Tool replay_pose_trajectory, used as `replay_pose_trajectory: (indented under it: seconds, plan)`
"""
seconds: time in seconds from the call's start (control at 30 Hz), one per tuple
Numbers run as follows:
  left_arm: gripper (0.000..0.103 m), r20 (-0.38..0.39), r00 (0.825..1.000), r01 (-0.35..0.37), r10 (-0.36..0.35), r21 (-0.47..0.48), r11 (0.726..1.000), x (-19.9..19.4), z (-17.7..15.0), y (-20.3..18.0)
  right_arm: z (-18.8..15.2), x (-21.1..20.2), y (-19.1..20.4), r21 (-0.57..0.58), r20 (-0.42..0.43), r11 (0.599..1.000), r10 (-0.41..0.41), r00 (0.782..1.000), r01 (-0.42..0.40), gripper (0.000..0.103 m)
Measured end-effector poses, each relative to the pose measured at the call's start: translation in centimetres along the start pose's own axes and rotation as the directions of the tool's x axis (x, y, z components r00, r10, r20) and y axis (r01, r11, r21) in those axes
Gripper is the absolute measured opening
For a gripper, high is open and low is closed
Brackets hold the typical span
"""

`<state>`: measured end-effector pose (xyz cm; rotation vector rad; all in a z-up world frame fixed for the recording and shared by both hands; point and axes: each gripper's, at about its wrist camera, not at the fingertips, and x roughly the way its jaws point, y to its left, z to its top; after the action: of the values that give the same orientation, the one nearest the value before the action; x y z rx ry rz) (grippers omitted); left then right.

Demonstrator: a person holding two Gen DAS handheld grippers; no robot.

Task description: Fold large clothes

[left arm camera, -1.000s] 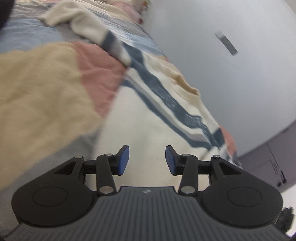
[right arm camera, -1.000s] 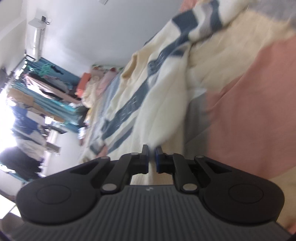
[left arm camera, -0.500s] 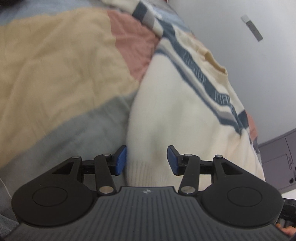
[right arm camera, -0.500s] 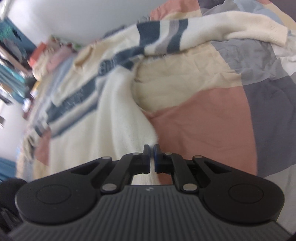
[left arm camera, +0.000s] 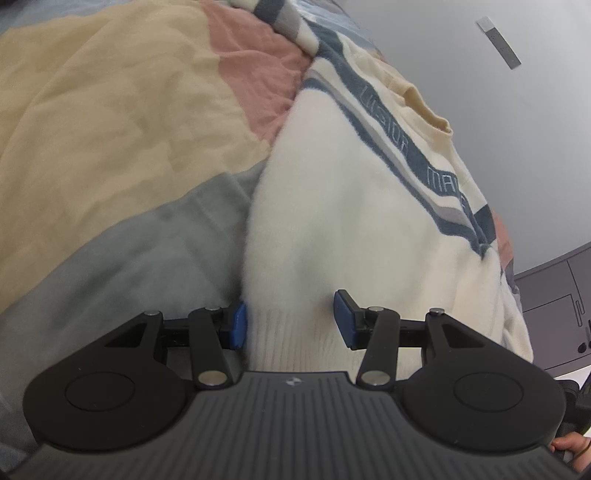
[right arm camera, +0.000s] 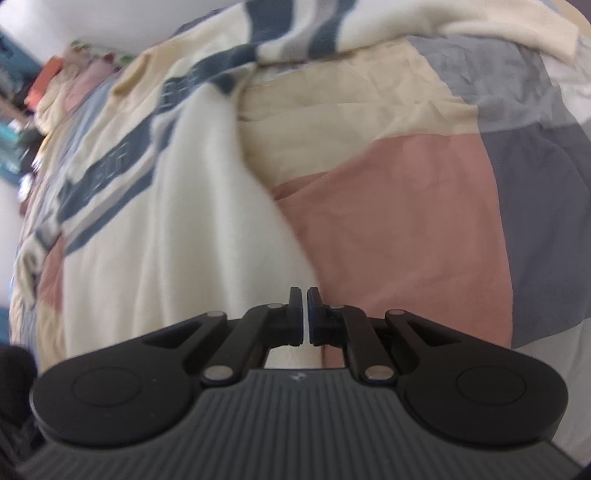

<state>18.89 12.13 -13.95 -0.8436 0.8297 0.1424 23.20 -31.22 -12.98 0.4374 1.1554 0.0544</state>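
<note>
A cream knit sweater [left arm camera: 354, 221] with navy and grey chest stripes lies spread on the patchwork quilt [left arm camera: 110, 122] of a bed; pale lettering runs along its navy band but is too distorted to read surely. The left gripper [left arm camera: 288, 325] stands with jaws apart, straddling the sweater's ribbed hem [left arm camera: 291, 343] without pinching it, and only this view shows a grey cabinet [left arm camera: 554, 306] beyond the sweater. The right gripper [right arm camera: 304, 317] is closed and empty at the sweater's side edge, and its view alone shows one sleeve [right arm camera: 424, 22] stretched across the quilt.
</note>
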Motion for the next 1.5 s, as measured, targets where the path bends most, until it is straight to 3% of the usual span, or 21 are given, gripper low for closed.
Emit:
replay_pose_trajectory:
  seconds: [0.1,0.17,0.23,0.27,0.33,0.5,0.63,0.67,0.73,0.83,1.03,1.2,1.37,1.5]
  plan:
    - [0.053,0.0,1.0,0.007,-0.007,-0.028,1.0,0.4,0.2,0.3,0.0,1.2,-0.4,0.045,-0.025,0.999,0.029,0.999,-0.028,0.009]
    - [0.053,0.005,1.0,0.013,-0.013,-0.027,1.0,0.2,0.2,0.4,0.0,1.1,-0.5,0.053,-0.015,0.998,0.02,1.0,-0.019,0.025]
    - [0.053,0.006,1.0,0.016,-0.016,-0.026,1.0,0.1,0.2,0.3,0.0,0.5,-0.6,0.057,0.017,0.998,0.008,1.0,-0.009,0.065]
    - [0.053,0.005,1.0,0.017,-0.017,-0.027,0.999,0.1,0.2,0.4,0.0,0.1,-0.8,0.067,0.04,0.998,0.009,0.999,-0.012,0.068]
    - [0.053,0.006,1.0,0.017,-0.017,-0.025,1.0,0.2,0.2,0.4,-0.1,-0.5,-1.2,0.081,0.063,0.996,0.03,0.998,-0.035,0.067]
    - [0.053,0.007,1.0,0.005,-0.005,-0.003,1.0,0.5,0.2,0.1,-0.2,0.6,-1.0,0.074,0.017,0.989,0.125,0.992,-0.126,0.067]
    - [0.053,0.017,1.0,0.002,-0.003,0.024,1.0,0.9,0.0,-0.3,-0.4,2.4,1.0,0.0,0.014,0.998,0.066,0.998,-0.066,0.066]
    - [0.051,0.02,1.0,0.009,-0.01,0.029,1.0,0.9,0.0,-0.4,-0.6,3.0,1.4,-0.011,0.01,0.998,0.055,0.998,-0.055,0.063]
    - [0.034,0.009,0.999,0.051,-0.051,0.03,0.998,0.9,-0.1,-0.5,-1.0,3.5,2.2,-0.017,0.019,0.999,0.046,0.999,-0.046,0.034]
    - [0.018,0.002,0.996,0.086,-0.086,0.028,0.996,0.5,-0.1,-0.5,-2.0,3.1,3.3,-0.018,0.05,0.998,0.069,0.996,-0.068,0.019]
    - [0.013,0.06,0.981,0.185,-0.187,0.035,0.982,-3.6,1.7,-0.9,-3.5,-2.3,5.3,-0.146,0.118,0.984,0.117,0.986,-0.1,0.015]
    - [0.013,0.09,0.963,0.247,-0.254,0.081,0.966,-8.5,3.6,-2.1,-3.5,-7.3,6.2,-0.257,0.124,0.96,0.145,0.982,-0.109,0.015]
    - [0.012,0.099,0.963,0.235,-0.251,0.143,0.961,-12.8,5.4,-2.5,-4.4,-9.3,7.5,-0.352,0.079,0.93,0.14,0.987,-0.104,0.015]
    - [0.013,0.037,0.988,0.137,-0.147,0.199,0.97,-13.2,4.9,-2.0,-6.0,-8.1,7.4,-0.372,-0.003,0.924,0.094,0.996,-0.088,0.016]
